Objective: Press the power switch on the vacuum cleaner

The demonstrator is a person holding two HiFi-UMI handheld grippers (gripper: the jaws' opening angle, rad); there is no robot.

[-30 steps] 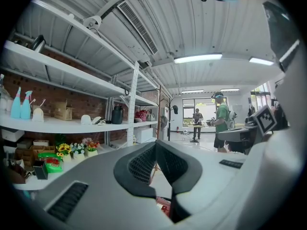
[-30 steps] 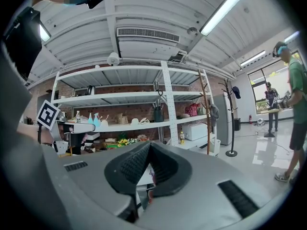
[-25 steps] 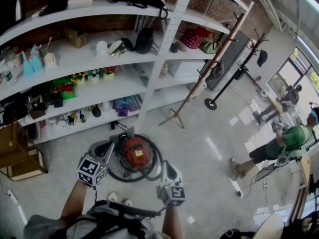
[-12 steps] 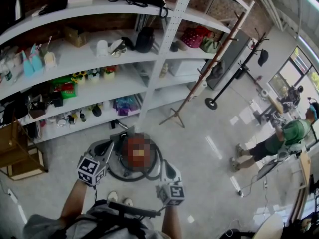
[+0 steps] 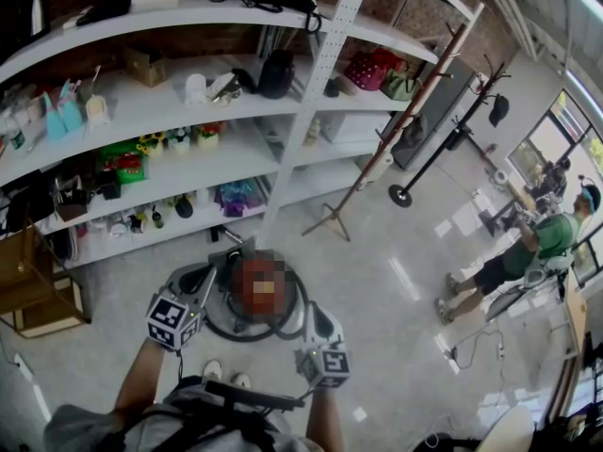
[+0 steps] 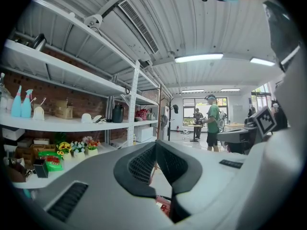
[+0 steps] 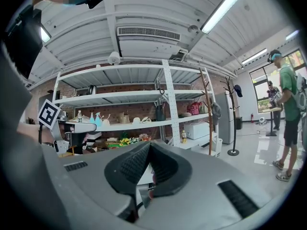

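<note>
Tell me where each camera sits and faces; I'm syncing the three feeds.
Head view: on the person's head, looking steeply down at the vacuum cleaner; both forearms, left gripper and right gripper show.
Left gripper view: on the left gripper, looking along its shut fingers towards the shelves; the right gripper's marker cube shows at right.
Right gripper view: on the right gripper, looking along its shut fingers at the shelves; the left gripper's cube shows at left.
Shared: both gripper views catch the shelves and a person in green.
</note>
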